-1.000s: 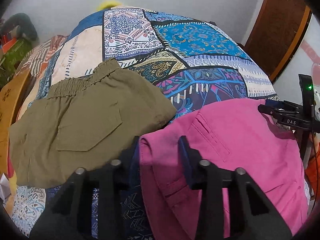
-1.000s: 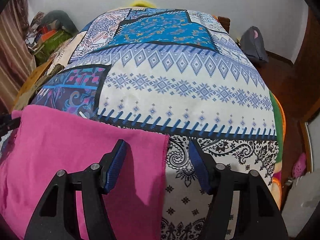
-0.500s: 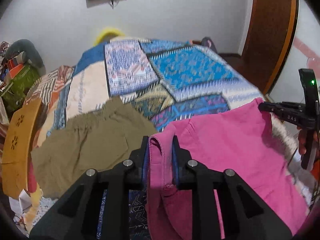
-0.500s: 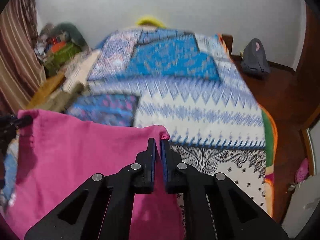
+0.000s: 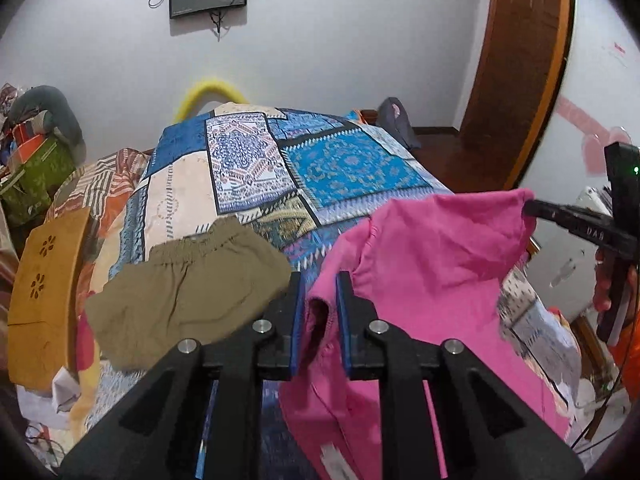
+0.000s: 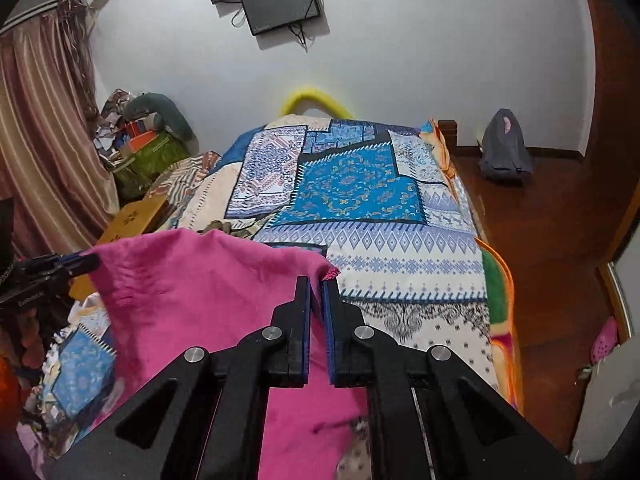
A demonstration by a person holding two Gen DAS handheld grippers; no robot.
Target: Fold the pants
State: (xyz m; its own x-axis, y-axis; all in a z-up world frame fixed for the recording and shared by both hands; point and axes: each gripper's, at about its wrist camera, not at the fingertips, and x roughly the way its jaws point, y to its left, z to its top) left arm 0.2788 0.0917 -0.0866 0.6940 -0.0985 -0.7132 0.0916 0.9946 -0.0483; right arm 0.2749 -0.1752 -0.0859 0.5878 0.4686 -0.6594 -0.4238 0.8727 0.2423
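The pink pants (image 5: 432, 264) hang lifted above the bed, held by both grippers. My left gripper (image 5: 318, 280) is shut on one top corner of them. My right gripper (image 6: 318, 282) is shut on the other top corner, and the pink pants (image 6: 200, 280) stretch between the two. In the left wrist view the right gripper (image 5: 532, 206) shows at the right edge, pinching the cloth. In the right wrist view the left gripper (image 6: 90, 260) shows at the left, on the far corner. The lower part of the pants droops toward the bed.
Olive green shorts (image 5: 188, 280) lie flat on the patchwork bedspread (image 5: 352, 168) left of the pink pants. A wooden stool (image 5: 44, 292) stands by the bed's left side. A grey backpack (image 6: 506, 148) sits on the wood floor at the right. Clutter is piled at the far left.
Both grippers closed on the pink pants' top corners and lifted them off the bed. They now hold the cloth higher and stretched between them.
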